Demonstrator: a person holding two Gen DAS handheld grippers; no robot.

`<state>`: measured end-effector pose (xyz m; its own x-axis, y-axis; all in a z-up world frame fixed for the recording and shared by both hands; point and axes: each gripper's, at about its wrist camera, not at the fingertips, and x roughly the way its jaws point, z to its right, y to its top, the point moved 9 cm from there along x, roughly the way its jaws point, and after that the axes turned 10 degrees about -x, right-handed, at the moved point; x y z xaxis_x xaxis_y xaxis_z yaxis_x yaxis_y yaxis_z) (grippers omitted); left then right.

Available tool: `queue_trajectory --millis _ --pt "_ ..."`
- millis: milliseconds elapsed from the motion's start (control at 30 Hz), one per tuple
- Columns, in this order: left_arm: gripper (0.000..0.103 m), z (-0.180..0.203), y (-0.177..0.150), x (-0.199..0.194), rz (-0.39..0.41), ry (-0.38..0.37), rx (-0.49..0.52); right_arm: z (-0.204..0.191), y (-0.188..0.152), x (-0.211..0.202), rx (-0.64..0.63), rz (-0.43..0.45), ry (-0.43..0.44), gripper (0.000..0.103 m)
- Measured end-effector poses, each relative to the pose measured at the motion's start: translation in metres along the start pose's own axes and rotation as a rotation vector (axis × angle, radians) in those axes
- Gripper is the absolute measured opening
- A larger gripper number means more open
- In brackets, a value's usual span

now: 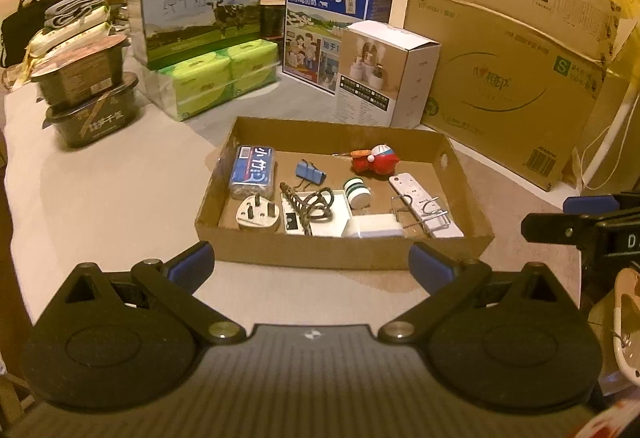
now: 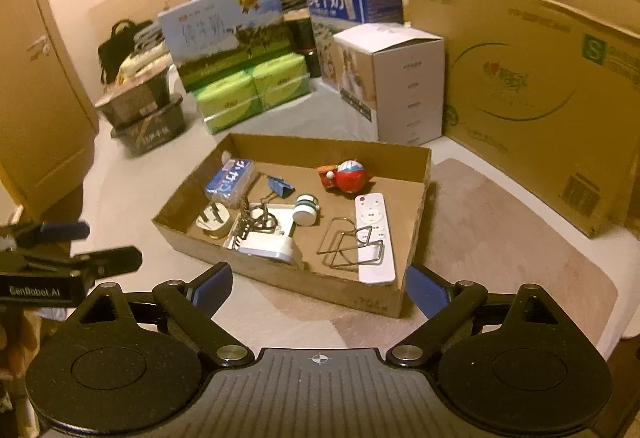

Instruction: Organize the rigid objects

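A shallow cardboard tray lies on the pale surface ahead of both grippers. In it lie a blue battery pack, a white plug, a blue binder clip, a white block with a coiled cord, a green-banded spool, a red toy figure, a white remote and a wire holder. My left gripper is open and empty just before the tray's near wall. My right gripper is open and empty at the tray's near corner.
Behind the tray stand milk cartons, green tissue packs, a white product box and a large cardboard box. Stacked black bowls sit at the left. A beige mat lies right of the tray.
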<state>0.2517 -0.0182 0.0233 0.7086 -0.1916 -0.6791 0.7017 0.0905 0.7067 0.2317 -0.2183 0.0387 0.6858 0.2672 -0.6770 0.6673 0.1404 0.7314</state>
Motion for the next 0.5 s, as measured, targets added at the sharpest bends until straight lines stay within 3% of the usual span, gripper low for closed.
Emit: queue_trajectory --millis 500 --pt "0.102 0.001 -0.035 -0.056 0.059 0.032 -0.059 -0.017 -0.039 -0.045 0.026 0.052 -0.041 0.093"
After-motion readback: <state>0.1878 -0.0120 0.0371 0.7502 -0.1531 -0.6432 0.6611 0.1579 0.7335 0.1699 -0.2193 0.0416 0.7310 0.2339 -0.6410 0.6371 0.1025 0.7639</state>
